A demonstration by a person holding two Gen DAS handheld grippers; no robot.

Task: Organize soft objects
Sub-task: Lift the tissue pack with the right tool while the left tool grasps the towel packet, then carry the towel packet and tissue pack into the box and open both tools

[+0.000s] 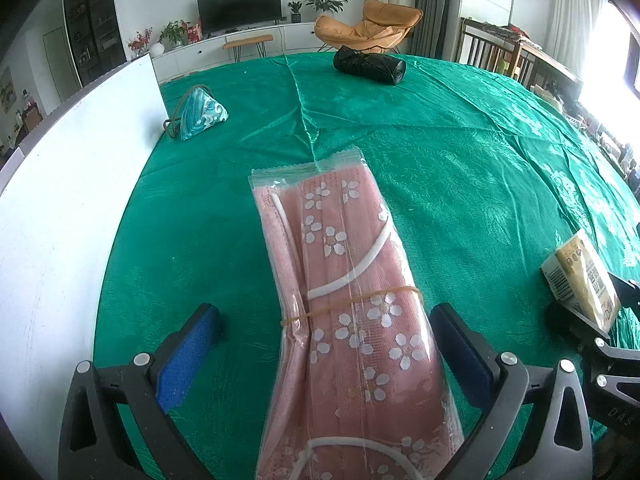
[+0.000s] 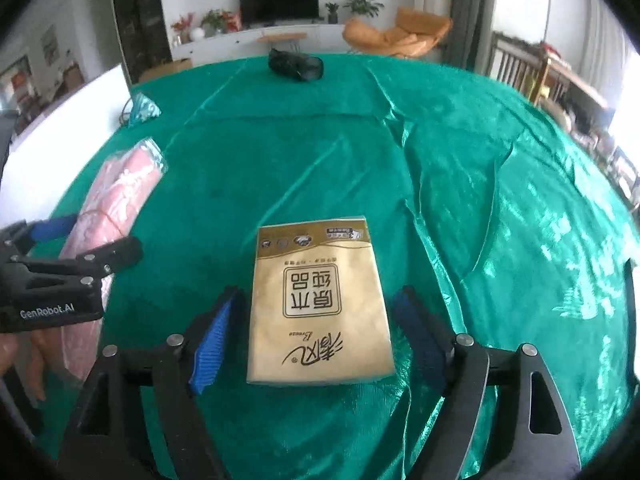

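Masks (image 1: 352,300) in clear pkg, rubber band (image 1: 352,302) round

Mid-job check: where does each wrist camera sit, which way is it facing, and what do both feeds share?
Left wrist: on the left gripper, angled down over the pink mask pack between its open fingers; the right gripper shows at the right edge.
Right wrist: on the right gripper, angled down at the tissue pack; the left gripper shows at left.
Shared: green tablecloth, both packs, black roll, blue pouch.
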